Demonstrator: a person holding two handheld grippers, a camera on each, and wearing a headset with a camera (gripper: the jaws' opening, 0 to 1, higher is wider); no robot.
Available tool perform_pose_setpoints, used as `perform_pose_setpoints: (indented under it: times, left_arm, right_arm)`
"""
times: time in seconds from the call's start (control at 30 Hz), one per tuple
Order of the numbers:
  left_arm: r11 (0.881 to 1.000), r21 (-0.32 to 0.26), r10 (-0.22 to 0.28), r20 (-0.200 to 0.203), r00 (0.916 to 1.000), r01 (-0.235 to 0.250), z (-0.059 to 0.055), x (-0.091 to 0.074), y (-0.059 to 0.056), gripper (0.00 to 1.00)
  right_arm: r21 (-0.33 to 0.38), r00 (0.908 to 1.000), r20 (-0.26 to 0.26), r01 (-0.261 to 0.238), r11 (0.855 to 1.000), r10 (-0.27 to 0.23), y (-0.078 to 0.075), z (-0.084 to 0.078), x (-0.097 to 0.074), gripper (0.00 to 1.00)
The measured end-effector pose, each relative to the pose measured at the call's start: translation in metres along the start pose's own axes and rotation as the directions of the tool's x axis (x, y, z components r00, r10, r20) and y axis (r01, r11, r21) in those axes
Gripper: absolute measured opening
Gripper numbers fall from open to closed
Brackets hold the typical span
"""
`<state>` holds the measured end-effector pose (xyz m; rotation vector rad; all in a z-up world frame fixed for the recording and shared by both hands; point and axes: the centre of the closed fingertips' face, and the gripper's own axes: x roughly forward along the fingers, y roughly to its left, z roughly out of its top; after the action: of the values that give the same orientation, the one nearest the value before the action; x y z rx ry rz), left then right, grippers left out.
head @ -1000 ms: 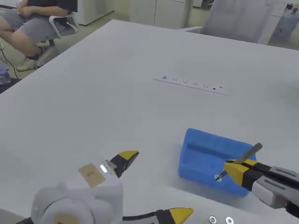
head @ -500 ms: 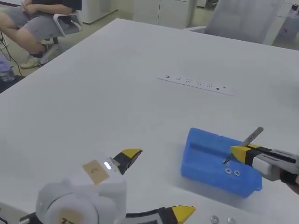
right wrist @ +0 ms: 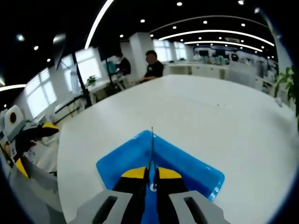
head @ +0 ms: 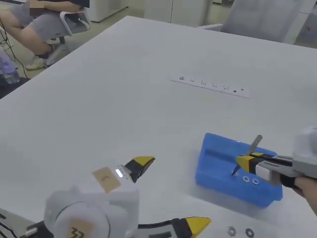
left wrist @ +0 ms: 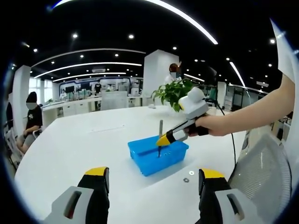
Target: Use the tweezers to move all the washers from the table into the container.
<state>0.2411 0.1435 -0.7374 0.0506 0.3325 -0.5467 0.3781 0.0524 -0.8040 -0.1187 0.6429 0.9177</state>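
— Where's the right tool (head: 246,162)?
— Over the blue container (head: 218,161), clamped on the tweezers (head: 255,144), whose tips point down into it.
— What's inside it?
— Two washers (head: 246,179) on the container's floor. Two loose washers (head: 231,230) lie on the desk (head: 124,99), near its front wall.
— And the left tool (head: 171,193)?
— Low over the desk, well apart from the container, jaws spread wide, holding nothing.

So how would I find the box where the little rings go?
Start at the big white table, near side, right of the middle in the head view. There sits a shallow blue container with two washers inside and tweezers pointing down into it. It is the only blue thing on the table; the power strip farther back is flat and white.
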Motion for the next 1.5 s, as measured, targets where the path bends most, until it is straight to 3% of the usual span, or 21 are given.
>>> perform_pose_setpoints:
  times: [0.23, 0.4, 0.57, 0.7, 0.93, 1.13, 1.37, 1.5]
  left_arm:
    - [1.000, 0.008, -0.003, -0.007, 1.0000, 0.003, -0.002, 0.000, 0.000, 0.79]
    - [1.000, 0.017, -0.004, -0.014, 0.9999, 0.004, -0.003, 0.000, -0.001, 0.79]
    - [1.000, 0.013, -0.006, -0.011, 0.9999, 0.007, -0.002, -0.001, -0.001, 0.79]
    - [1.000, 0.015, -0.009, -0.012, 0.9999, 0.010, -0.002, 0.000, -0.002, 0.78]
    - [1.000, 0.016, -0.013, -0.013, 0.9998, 0.014, -0.002, 0.000, -0.003, 0.78]
    - [1.000, 0.021, -0.022, -0.015, 0.9997, 0.022, -0.002, 0.001, -0.004, 0.78]
    - [0.999, 0.022, -0.023, -0.018, 0.9996, 0.023, -0.003, 0.001, -0.004, 0.78]
    - [0.999, 0.024, -0.026, -0.021, 0.9994, 0.027, -0.003, 0.001, -0.005, 0.78]
  right_arm:
    - [-0.051, 0.9995, -0.027, 0.015, 0.999, -0.016, -0.010, -0.007, 0.003, 0.04]
    - [-0.061, 0.9998, -0.011, 0.017, 0.998, -0.018, -0.011, -0.005, -0.002, 0.04]
    - [-0.048, 0.9976, 0.070, 0.005, 0.999, -0.001, 0.003, 0.012, -0.017, 0.04]
    - [-0.045, 0.9952, 0.097, -0.010, 0.999, 0.014, 0.018, 0.019, -0.029, 0.04]
    - [-0.008, 0.9837, 0.173, -0.050, 0.999, 0.050, 0.046, 0.027, -0.056, 0.04]
    - [0.038, 0.9797, 0.172, -0.111, 0.993, 0.103, 0.065, 0.013, -0.066, 0.04]
    - [0.120, 0.9888, 0.107, -0.116, 0.986, 0.103, 0.076, -0.034, -0.062, 0.04]
    - [0.147, 0.9916, 0.079, -0.113, 0.983, 0.103, 0.080, -0.052, -0.060, 0.04]
